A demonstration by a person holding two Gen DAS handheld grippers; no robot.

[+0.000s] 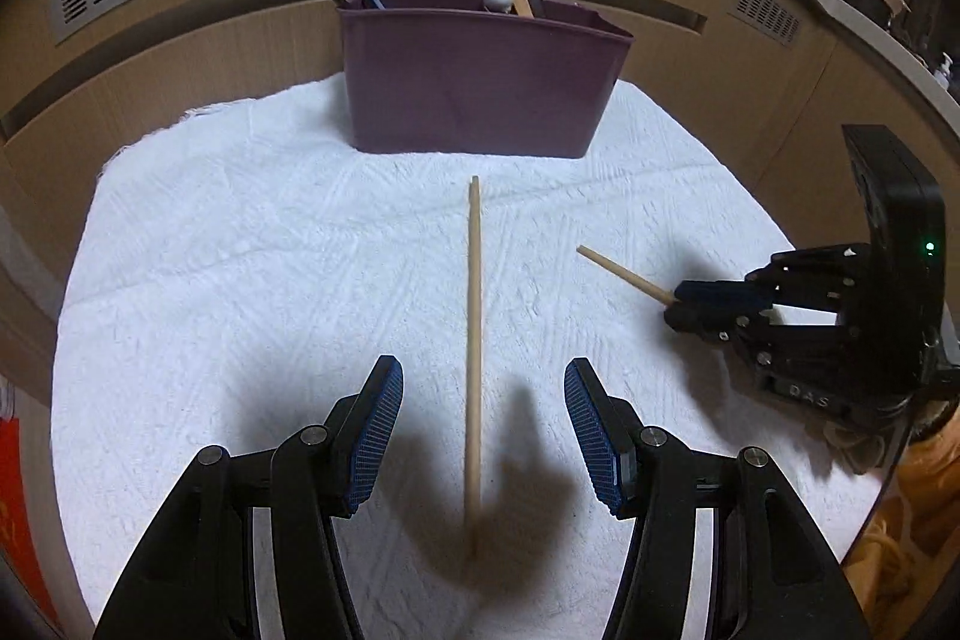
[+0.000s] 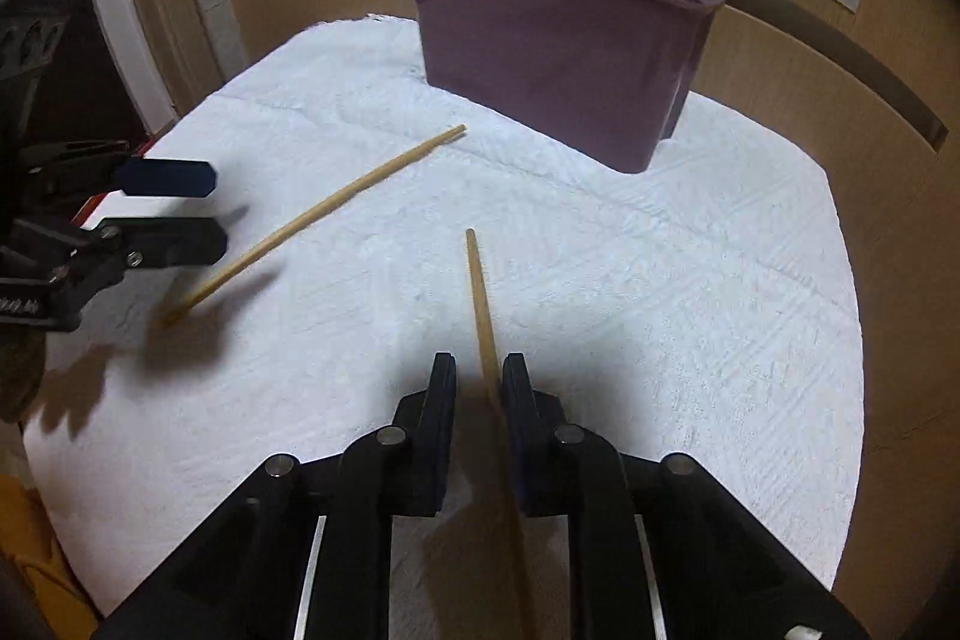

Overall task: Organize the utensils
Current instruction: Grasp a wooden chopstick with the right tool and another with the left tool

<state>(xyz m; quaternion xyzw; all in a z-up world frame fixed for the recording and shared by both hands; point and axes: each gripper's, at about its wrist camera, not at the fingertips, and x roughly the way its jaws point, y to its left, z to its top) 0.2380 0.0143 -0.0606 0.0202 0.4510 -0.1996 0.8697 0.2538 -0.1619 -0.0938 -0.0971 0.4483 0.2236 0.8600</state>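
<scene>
In the left wrist view, the left gripper hangs over the white towel on the bench, jaws wide, one wooden chopstick lying between them untouched and pointing to 12 o'clock at the purple bin, which holds several utensils. At 3 o'clock the right gripper has its jaws narrowed around a second chopstick, whose free end points to 10 o'clock. The right wrist view shows this chopstick between the closed jaws.
</scene>
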